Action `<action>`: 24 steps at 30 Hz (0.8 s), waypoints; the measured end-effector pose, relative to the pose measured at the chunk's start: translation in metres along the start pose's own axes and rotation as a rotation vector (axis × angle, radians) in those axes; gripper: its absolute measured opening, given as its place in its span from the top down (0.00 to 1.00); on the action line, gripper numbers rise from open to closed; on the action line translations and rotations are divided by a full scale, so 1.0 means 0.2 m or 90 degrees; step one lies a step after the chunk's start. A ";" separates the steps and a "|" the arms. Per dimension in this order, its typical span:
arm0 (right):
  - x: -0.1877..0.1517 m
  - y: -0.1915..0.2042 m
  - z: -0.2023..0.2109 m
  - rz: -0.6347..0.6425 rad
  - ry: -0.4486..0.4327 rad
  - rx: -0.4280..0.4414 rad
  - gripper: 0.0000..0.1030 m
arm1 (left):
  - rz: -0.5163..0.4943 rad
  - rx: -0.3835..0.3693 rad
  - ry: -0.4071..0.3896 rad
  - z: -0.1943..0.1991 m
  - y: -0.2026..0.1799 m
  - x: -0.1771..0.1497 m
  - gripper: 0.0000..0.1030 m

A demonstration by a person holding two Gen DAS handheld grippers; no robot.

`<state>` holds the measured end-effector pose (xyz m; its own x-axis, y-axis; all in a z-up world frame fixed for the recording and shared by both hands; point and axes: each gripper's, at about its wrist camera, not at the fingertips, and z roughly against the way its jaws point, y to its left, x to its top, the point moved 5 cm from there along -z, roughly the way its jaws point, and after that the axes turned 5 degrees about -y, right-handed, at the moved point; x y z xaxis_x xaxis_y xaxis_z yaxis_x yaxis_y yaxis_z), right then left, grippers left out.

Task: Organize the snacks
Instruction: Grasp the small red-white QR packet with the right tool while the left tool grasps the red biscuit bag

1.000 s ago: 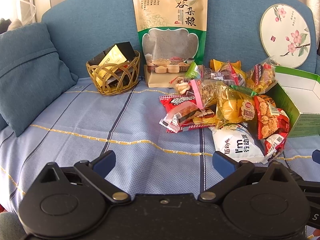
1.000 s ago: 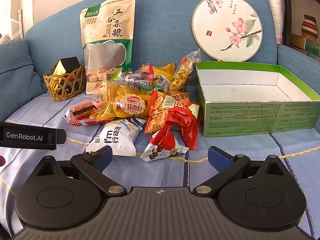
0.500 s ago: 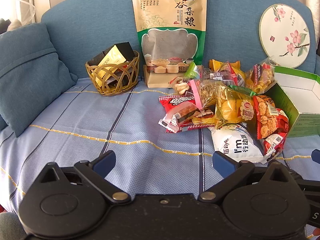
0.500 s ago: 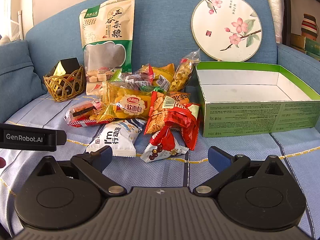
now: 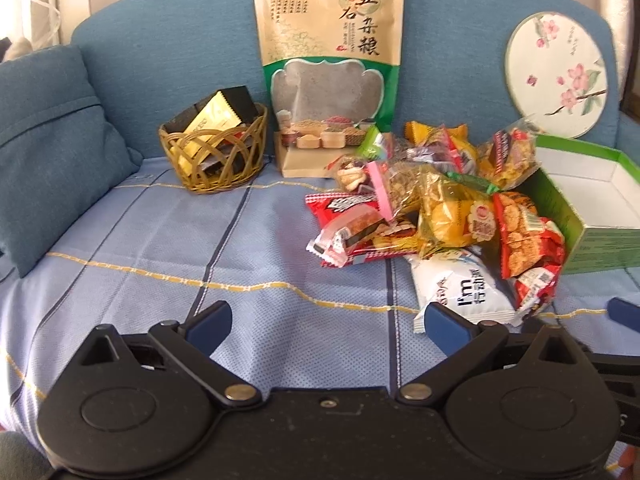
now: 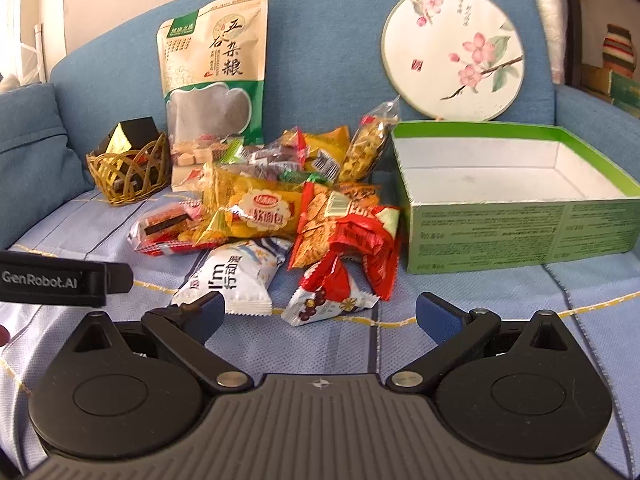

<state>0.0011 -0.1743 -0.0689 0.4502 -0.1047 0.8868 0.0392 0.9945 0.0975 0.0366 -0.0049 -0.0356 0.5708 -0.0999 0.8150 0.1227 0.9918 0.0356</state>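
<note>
Both grippers hover low over the front of a blue sofa seat, and each has its fingers spread wide with nothing between them. The left gripper (image 5: 326,318) faces a broad stretch of bare striped seat cover (image 5: 168,240), open from the front edge back to the wicker basket (image 5: 214,156) and across to the blue cushion (image 5: 48,136) at the left end. The right gripper (image 6: 320,314) sits just short of the snack pile (image 6: 280,208), its fingertips near the pile's front edge.

The snacks lie heaped in the middle of the seat, between the basket and the green box (image 6: 516,216). A white packet (image 6: 236,276) and a small red-and-white packet (image 6: 326,294) form the pile's near edge; behind them lie a yellow bread packet (image 6: 260,212) and a red cracker packet (image 6: 340,224), which lies just beside the box's left wall. The box stands open and holds nothing visible. Bare seat shows in front of it.

A tall grain pouch (image 5: 330,68) and a round floral fan (image 6: 452,52) lean against the backrest behind the pile.
</note>
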 end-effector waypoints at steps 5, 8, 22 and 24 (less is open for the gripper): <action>0.06 0.02 -0.08 0.052 0.043 0.031 0.00 | 0.002 -0.045 -0.010 0.00 0.03 0.05 0.00; 0.11 0.04 -0.13 0.138 0.031 0.027 0.00 | 0.020 -0.081 0.002 -0.02 0.02 0.07 0.00; 0.05 -0.13 -0.11 0.109 0.100 0.020 0.46 | -0.042 -0.246 0.043 -0.14 -0.38 0.16 0.44; 0.05 -0.15 -0.10 0.106 0.100 0.016 0.47 | -0.047 -0.264 0.058 -0.20 -0.45 0.17 0.44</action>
<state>0.0228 -0.2053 -0.0724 0.5817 0.0654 0.8108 -0.0680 0.9972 -0.0316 0.0768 -0.1012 -0.0345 0.6157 -0.1952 0.7634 0.4714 0.8675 -0.1584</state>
